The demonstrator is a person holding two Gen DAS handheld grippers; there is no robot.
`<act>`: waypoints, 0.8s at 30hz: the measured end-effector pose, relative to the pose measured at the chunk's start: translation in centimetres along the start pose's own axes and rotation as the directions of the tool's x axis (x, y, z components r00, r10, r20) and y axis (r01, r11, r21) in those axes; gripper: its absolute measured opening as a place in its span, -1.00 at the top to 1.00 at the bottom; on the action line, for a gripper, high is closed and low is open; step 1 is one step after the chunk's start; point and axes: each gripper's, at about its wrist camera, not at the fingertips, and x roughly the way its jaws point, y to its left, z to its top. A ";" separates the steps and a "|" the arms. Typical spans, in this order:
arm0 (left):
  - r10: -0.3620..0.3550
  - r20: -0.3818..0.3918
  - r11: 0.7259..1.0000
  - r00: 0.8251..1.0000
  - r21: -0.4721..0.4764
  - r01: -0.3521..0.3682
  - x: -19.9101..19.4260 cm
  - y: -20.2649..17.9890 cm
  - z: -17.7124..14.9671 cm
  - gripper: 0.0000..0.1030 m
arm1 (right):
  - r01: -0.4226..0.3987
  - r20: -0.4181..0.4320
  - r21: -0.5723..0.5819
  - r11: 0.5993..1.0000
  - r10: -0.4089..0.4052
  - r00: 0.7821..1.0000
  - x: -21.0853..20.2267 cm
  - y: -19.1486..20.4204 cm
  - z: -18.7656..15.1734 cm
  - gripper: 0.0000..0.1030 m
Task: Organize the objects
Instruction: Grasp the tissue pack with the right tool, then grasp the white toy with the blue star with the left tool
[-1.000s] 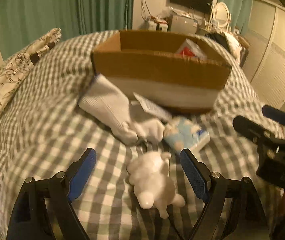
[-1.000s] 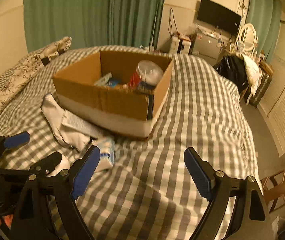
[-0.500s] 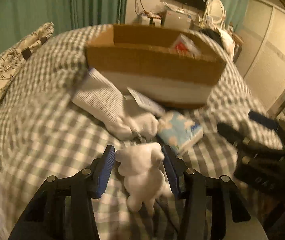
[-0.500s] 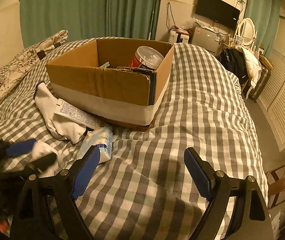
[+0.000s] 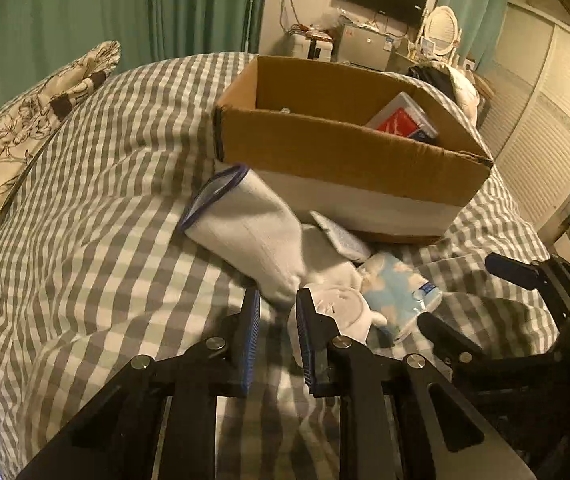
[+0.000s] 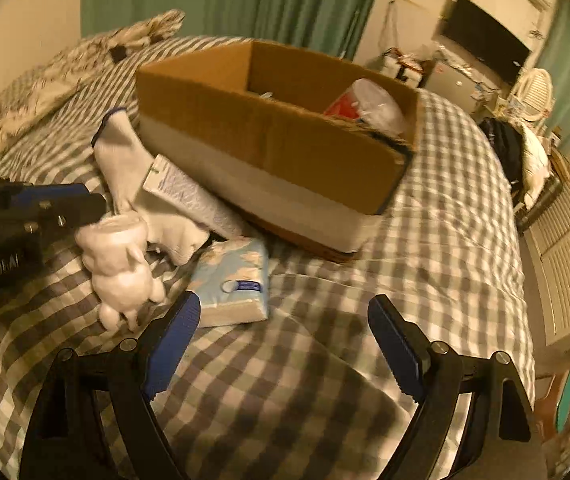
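1. Left gripper (image 5: 277, 300) clamped nearly shut at lower centre of the left wrist view, pinching a thin bit at the top of the white plush toy (image 6: 121, 264); most of its body bulging out to the right of the fingers (image 5: 251, 320) rather than sitting between them.
2. Seen from the right wrist view: toy dangling head-up from the fingertips at mid left, feet just over the checked bed (image 5: 105, 240). Looks like a shallow hold, so worth a slow, smooth carry with no swinging.
3. Destination, by the look of things: the open cardboard box (image 5: 345, 156) in the upper centre, a red-labelled container (image 5: 403, 120) already lying in its right end. Best to lift high enough to clear the near wall, then aim for the emptier left part.
4. Mind the white sock (image 5: 253, 224) and the tube (image 6: 193, 196) leaning against the box front, right on the path; go up first, then across, so that the toy drags neither along.
5. Right gripper (image 6: 285, 340) wide open at the bottom of its own view, holding nothing, its left finger just beside the blue tissue pack (image 6: 233, 280). Probably the next pick; better kept clear of the left side's route until the toy drops in.
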 end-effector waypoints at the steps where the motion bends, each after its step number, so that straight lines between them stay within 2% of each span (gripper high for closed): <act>1: -0.008 -0.005 1.000 1.000 -0.016 0.008 0.0 0.4 0.0 0.59 | -0.008 -0.019 -0.012 1.000 0.008 1.000 0.5 0.2 0.2 -0.67; 3: -0.012 -0.009 0.999 1.000 -0.044 0.012 0.1 0.9 0.0 0.59 | -0.009 -0.058 -0.039 0.999 0.007 0.998 1.7 0.7 0.7 -0.67; 5: -0.014 -0.013 0.998 1.000 -0.064 0.013 0.1 1.3 -0.2 0.49 | -0.019 -0.088 -0.060 0.998 0.014 0.996 2.6 1.2 1.1 -0.67; 7: -0.016 -0.011 0.997 1.000 -0.074 0.015 -0.1 1.4 -0.2 0.27 | -0.047 -0.107 -0.063 0.997 0.040 0.993 3.3 1.5 1.6 -0.66; 8: -0.017 -0.008 0.997 1.000 -0.075 0.016 -0.2 1.5 -0.3 0.17 | -0.065 -0.123 -0.059 0.996 0.057 0.991 3.8 1.6 1.8 -0.54; 9: -0.015 0.000 0.997 1.000 -0.074 0.015 -0.5 1.4 -0.3 -0.02 | -0.079 -0.137 -0.053 0.995 0.071 0.988 4.1 1.6 1.9 -0.33; 10: -0.011 0.010 0.997 1.000 -0.070 0.011 -0.8 1.3 -0.4 -0.07 | -0.094 -0.148 -0.047 0.994 0.086 0.985 4.4 1.7 1.9 -0.22; 11: -0.006 0.013 0.998 1.000 -0.065 0.007 -0.9 1.3 -0.4 -0.08 | -0.105 -0.156 -0.048 0.993 0.097 0.983 4.6 1.8 1.8 -0.04; 12: -0.001 0.013 0.998 1.000 -0.059 0.002 -1.0 1.2 -0.5 -0.10 | -0.109 -0.155 -0.053 0.993 0.099 0.983 4.5 1.9 1.6 0.05; 16: 0.007 0.007 0.999 1.000 -0.051 -0.006 -1.6 0.9 -0.9 -0.10 | -0.074 -0.115 -0.055 0.996 0.067 0.991 3.2 2.0 1.0 0.15; 18: 0.002 0.008 0.999 1.000 -0.042 -0.001 -1.9 0.6 -1.1 -0.10 | -0.069 -0.074 -0.025 0.997 0.067 0.995 2.0 1.6 0.7 0.30; 24: -0.049 0.003 0.999 0.999 -0.022 0.049 -2.3 -0.7 -1.3 -0.11 | -0.094 0.025 0.079 0.992 0.093 0.995 -1.5 -0.6 -0.1 0.38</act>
